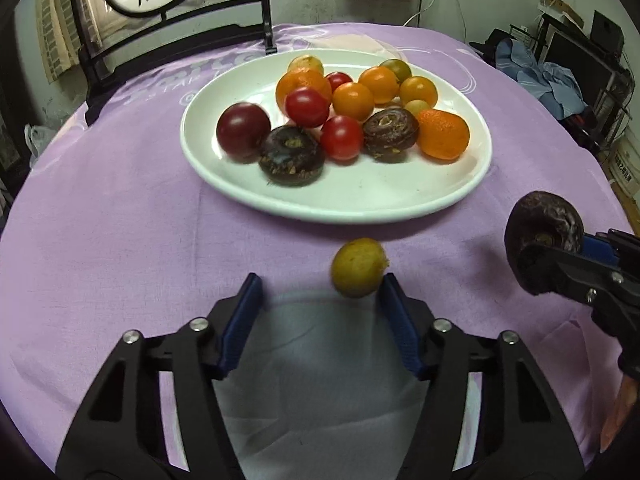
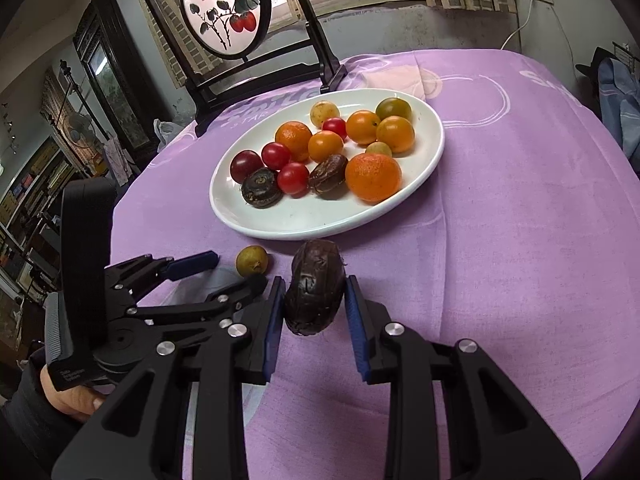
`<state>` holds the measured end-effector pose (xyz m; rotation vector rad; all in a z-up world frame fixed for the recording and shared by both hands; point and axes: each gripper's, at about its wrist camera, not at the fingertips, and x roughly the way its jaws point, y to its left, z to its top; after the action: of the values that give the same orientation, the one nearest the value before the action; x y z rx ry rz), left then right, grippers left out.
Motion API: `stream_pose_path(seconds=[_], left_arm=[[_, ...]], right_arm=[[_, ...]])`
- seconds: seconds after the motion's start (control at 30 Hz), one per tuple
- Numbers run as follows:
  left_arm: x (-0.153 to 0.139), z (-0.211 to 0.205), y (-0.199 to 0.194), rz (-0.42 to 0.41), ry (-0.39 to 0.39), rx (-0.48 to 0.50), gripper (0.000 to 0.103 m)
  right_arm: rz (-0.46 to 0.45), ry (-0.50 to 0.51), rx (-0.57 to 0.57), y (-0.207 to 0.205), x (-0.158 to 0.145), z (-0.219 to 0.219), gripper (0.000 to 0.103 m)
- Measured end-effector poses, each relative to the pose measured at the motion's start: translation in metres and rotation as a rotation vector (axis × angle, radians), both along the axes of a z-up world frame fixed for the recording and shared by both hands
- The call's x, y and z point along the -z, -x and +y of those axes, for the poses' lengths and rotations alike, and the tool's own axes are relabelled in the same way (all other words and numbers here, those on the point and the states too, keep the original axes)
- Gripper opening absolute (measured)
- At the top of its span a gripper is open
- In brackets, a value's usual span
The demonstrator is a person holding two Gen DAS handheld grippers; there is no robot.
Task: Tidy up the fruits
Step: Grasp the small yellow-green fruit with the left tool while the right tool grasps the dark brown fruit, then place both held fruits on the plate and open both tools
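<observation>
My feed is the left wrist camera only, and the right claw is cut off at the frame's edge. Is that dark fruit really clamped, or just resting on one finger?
Observer: Clamped. In the right wrist view both blue pads of the right claw press the dark fruit from opposite sides.
Operator: How deep is the yellow-green fruit in my left claw?
Observer: Barely in. Seen from the side, the yellow-green fruit sits at the fingertips of the open left claw, not back between the pads.
</observation>
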<state>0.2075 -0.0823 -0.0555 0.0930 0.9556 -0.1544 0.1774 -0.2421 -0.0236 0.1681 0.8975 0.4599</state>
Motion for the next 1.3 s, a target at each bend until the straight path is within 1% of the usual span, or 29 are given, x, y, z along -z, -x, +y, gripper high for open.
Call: stream_pose_path(seconds=[0.03, 0.1, 0.13, 0.17, 0.23, 0.3, 0.43, 0.63, 0.7, 0.8, 0.87, 0.97, 1.1, 1.23, 1.3], left_arm=[[-0.001, -0.003, -0.001, -0.003, -0.003, 0.009, 0.053], [-0.002, -0.008, -0.003, -0.005, -0.004, 0.031, 0.037], [-0.003, -0.011, -0.004, -0.008, -0.006, 0.042, 0.033], [-0.003, -0.014, -0.004, -0.008, -0.006, 0.054, 0.027], [-0.003, -0.021, -0.004, -0.02, -0.05, 0.059, 0.027], [-0.003, -0.023, -0.003, -0.028, -0.066, 0.06, 0.027], [-0.002, -0.019, -0.008, -0.022, -0.029, 0.056, 0.029], [-0.001, -0.021, -0.013, -0.033, -0.036, 0.067, 0.03], [-0.001, -0.022, -0.014, -0.035, -0.035, 0.071, 0.027], [-0.003, -0.02, -0.011, -0.03, -0.03, 0.065, 0.027], [-0.009, -0.018, -0.005, -0.033, -0.01, 0.069, 0.027], [-0.019, -0.016, 0.007, -0.046, -0.035, 0.071, 0.027], [-0.039, -0.003, 0.02, -0.065, -0.019, 0.068, 0.026], [-0.067, 0.011, 0.019, -0.085, 0.004, 0.062, 0.026], [-0.082, 0.014, 0.012, -0.101, 0.002, 0.06, 0.026]], right_arm=[[-0.003, 0.002, -0.001, 0.0, 0.0, 0.0, 0.03], [-0.002, -0.004, -0.006, 0.0, -0.001, 0.0, 0.03], [-0.003, -0.006, -0.008, 0.0, -0.001, 0.0, 0.03], [-0.003, -0.007, -0.009, 0.0, -0.001, 0.0, 0.03], [0.0, -0.008, -0.013, 0.0, -0.001, 0.0, 0.03], [-0.001, -0.005, -0.017, 0.001, -0.001, 0.001, 0.03], [0.0, -0.009, -0.019, 0.0, -0.002, 0.002, 0.03], [0.007, -0.008, -0.019, -0.001, 0.0, 0.002, 0.03], [0.009, -0.01, -0.022, -0.002, 0.0, 0.002, 0.03], [0.01, -0.007, -0.019, -0.002, 0.001, 0.002, 0.03], [0.012, -0.008, -0.016, -0.002, 0.001, 0.001, 0.03], [0.002, -0.009, -0.012, 0.0, 0.0, 0.001, 0.03], [-0.015, -0.024, 0.0, 0.003, -0.004, -0.001, 0.03], [-0.055, -0.059, -0.007, 0.005, -0.022, 0.003, 0.03], [-0.066, -0.039, -0.016, -0.001, -0.035, 0.007, 0.03]])
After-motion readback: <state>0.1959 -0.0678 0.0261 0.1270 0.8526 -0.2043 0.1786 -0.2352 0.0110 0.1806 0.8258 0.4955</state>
